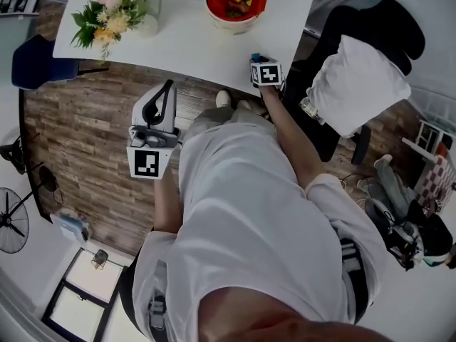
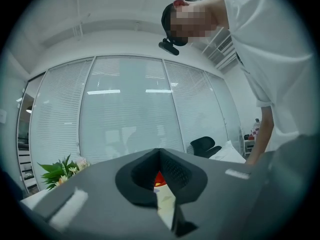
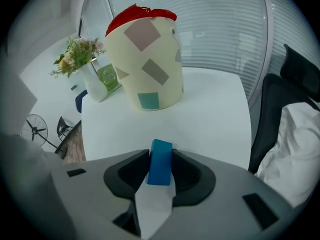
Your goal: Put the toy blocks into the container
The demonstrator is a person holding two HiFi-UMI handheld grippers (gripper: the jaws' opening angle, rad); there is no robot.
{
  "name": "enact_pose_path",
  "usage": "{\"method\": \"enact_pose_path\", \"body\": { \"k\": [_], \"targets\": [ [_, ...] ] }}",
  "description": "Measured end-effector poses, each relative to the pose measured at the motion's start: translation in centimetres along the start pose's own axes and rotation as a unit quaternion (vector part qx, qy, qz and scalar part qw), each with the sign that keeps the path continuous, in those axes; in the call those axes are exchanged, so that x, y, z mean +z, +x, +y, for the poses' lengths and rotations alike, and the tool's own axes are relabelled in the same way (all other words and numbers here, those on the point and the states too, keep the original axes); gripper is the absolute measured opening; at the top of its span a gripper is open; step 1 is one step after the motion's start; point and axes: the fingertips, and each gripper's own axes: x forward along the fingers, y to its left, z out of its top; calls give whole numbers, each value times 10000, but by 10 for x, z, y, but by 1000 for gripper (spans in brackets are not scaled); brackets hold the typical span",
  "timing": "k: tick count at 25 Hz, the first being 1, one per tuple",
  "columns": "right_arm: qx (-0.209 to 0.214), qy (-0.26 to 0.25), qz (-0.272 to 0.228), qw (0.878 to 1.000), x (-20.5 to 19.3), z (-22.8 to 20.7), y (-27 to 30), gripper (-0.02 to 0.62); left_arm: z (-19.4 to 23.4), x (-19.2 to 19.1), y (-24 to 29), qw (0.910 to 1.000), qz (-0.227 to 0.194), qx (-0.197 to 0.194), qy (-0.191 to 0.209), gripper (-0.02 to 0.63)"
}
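Left gripper (image 2: 159, 153): jaws pressed together, empty, well short of the container (image 3: 150, 59). Right gripper (image 3: 161, 154): jaws clamped on blue block (image 3: 160, 171), on table (image 1: 185, 41), nearer than container. Container: blocks (image 1: 239, 2) inside.

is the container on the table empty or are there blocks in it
Not empty. In the head view the container shows several toy blocks lying in its red inside, yellow and blue among them.
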Motion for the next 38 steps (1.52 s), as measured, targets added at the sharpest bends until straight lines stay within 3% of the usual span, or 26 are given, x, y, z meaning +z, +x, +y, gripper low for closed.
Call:
{"method": "enact_pose_path", "body": {
  "k": [6, 11, 17, 21, 23, 28, 29, 30, 34, 38],
  "targets": [
    [161, -411, -365, 9984, 7, 1, -28, 140, -5, -11, 0, 9999, 59, -26, -107, -3],
    [340, -714, -1272, 9887, 53, 8, -95, 140, -12, -15, 6, 9998, 57, -108, -180, -3],
    [503, -1220, -2578, 9571, 154, 28, -185, 140, -19, -8, 9, 9994, -70, -148, -319, -3],
    [556, -1776, -3039, 9343, 217, 49, -214, 140, -27, 2, 6, 9989, -178, -134, -417, -3],
    [514, -2031, -2993, 9309, 239, 54, -206, 140, -32, 7, 3, 9988, -212, -125, -427, -3],
    [441, -2482, -2145, 9436, 266, 57, -134, 144, -42, 14, -9, 9985, -233, -83, -478, -3],
    [430, -2526, -2015, 9454, 268, 58, -123, 159, -43, 14, -12, 9987, -203, -49, -456, -3],
    [430, -2553, -1931, 9464, 269, 59, -116, 215, -42, 13, -16, 9989, -173, -7, -446, -3],
    [566, -2496, -1943, 9470, 264, 65, -114, 290, -36, 10, -26, 9986, -117, 129, -507, -3],
    [737, -2391, -2214, 9425, 253, 69, -137, 293, -34, 7, -22, 9984, -135, 114, -531, -3]
  ]
}}
